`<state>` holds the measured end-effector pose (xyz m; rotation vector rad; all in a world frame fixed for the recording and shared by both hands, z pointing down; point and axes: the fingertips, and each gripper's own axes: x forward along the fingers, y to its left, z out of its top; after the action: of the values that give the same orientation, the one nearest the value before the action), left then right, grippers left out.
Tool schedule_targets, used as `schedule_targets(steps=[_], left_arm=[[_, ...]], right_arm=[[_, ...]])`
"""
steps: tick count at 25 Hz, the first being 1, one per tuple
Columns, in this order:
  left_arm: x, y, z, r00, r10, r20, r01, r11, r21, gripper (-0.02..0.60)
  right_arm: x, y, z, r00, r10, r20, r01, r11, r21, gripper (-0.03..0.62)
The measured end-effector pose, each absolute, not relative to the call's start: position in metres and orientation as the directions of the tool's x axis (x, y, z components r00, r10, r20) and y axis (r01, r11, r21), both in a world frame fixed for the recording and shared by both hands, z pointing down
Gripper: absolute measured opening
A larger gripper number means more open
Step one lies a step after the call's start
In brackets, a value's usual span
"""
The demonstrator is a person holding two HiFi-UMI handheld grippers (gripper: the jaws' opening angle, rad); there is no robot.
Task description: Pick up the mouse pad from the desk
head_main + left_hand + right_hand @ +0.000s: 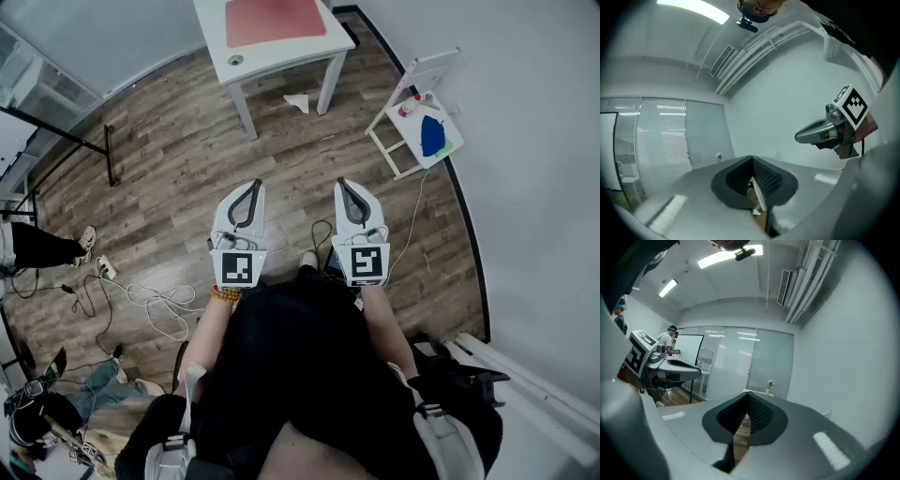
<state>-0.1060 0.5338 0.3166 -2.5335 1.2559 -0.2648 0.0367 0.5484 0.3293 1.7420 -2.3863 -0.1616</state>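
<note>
Brown wood-plank flooring [187, 159] is covering the room. Plain white walls [525, 169] are enclosing it on the right. A white square-topped table [281, 54] is standing at the far end, with a small white stand [412, 127] positioned just beside the wall. Long ceiling light strips [731, 256] are illuminating frosted glass partition panels [759, 362].
</note>
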Motion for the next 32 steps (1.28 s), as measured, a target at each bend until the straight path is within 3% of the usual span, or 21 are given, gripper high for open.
schedule_targets(steps=[14,18,32], left_arm=[[-0.029,0.530,0.336,0.538,-0.841,0.065,-0.808,-0.536,-0.245,0.000],[-0.031,0.508,0.335,0.534,-0.841,0.083,-0.790,-0.532,-0.305,0.000],[-0.022,0.348,0.355,0.534,-0.845,0.024,-0.831,-0.531,-0.166,0.000]], right_arm=[[0.153,0.516,0.363,-0.307,-0.940,0.153,-0.948,0.316,0.042,0.026],[0.177,0.492,0.361,-0.222,-0.965,0.140,-0.973,0.229,0.038,0.026],[0.203,0.372,0.328,-0.183,-0.969,0.166,-0.965,0.209,0.157,0.026]])
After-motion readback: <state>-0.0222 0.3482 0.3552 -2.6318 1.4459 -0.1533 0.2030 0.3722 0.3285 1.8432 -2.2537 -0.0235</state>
